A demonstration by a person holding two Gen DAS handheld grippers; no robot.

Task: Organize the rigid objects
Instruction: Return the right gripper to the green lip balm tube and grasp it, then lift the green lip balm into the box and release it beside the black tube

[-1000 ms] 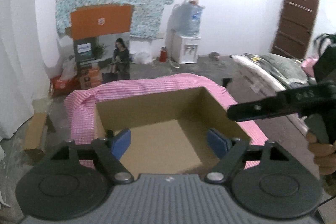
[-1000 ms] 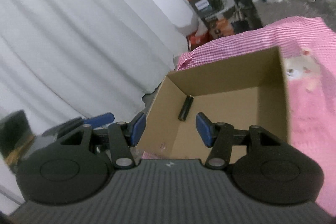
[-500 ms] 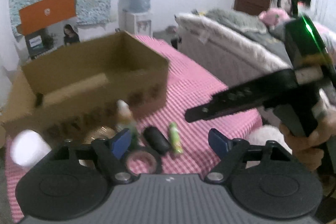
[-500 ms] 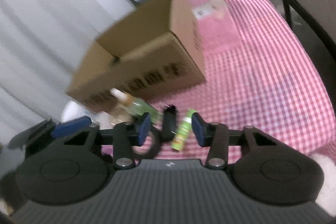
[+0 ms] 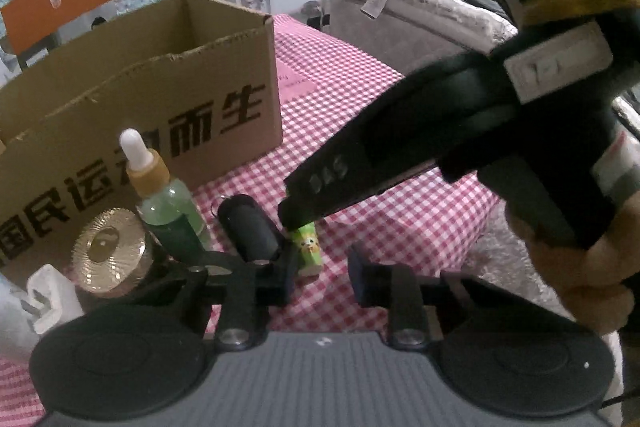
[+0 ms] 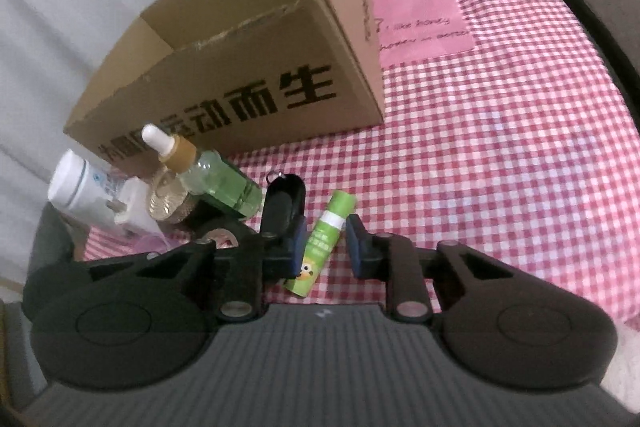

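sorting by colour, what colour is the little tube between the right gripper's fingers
Light green with a white band, clearest in the right wrist view: the tube.

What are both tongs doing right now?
Left tongs: open, holding nothing.
Right tongs: open, straddling the green tube, not yet shut on it.

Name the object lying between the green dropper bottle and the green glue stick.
A black oblong case lies between the dropper bottle and the glue stick, clearest in the right wrist view.

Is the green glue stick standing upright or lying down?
Lying down: the green glue stick rests lengthwise on the pink checked cloth, between the open right tongs.
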